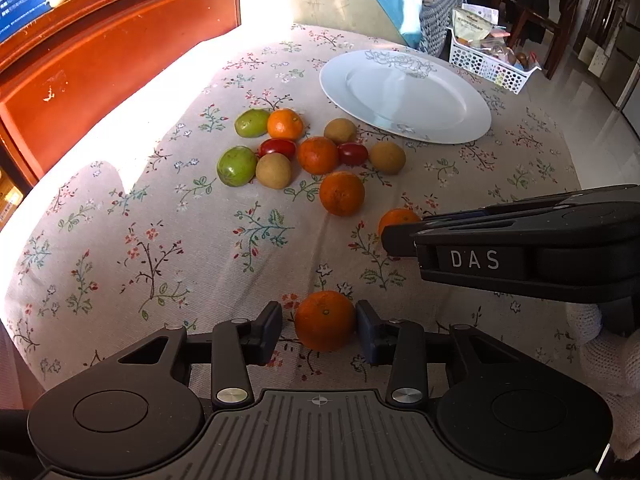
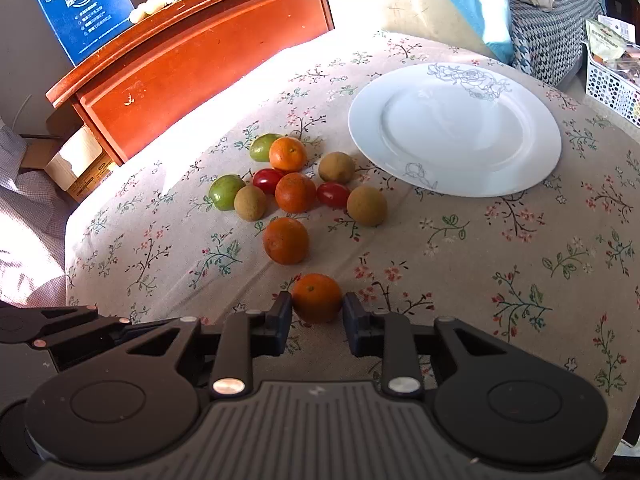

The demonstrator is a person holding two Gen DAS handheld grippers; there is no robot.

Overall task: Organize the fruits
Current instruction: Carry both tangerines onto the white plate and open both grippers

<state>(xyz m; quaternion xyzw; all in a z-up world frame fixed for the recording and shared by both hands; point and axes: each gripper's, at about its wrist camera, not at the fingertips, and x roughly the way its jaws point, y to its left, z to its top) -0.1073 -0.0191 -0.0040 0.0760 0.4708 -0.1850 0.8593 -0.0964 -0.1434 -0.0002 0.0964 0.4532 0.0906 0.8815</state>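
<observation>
Bottom centre of the left wrist view, the left gripper (image 1: 319,322) straddles the front orange (image 1: 325,320). Rt pad touches the peel, a sliver of cloth shows at the lt pad, so it's parted, not yet pinching. Fruit looks to sit on the tablecloth (image 1: 160,240).

Bottom centre of the right wrist view, the right gripper (image 2: 317,309) has the second orange (image 2: 317,298) w/ both pads meeting the skin. Reads as clamped; can't tell if it's off the cloth.

Key relation: the plate (image 1: 460,120) lies toward the upper right of both frames, beyond the loose pile, nothing on it. Right gripper sits on the plate side, so prob. the nearer hand; its path looks free of the pile, while the left would pass close by it. Oranges are round, no long axis to line up, approx. any grip angle works.

Count:
- oranges: 5 (2 at the tongs, 3 loose oranges (image 1: 342,193) in the pile)
- green fruits (image 1: 237,166): 2
- cherry tomatoes (image 1: 277,147): 2
- brown fruits (image 1: 387,157): 3
- plate: 1

Pile is mid-frame, upper left of the plate's near rim, fruits mostly touching.
</observation>
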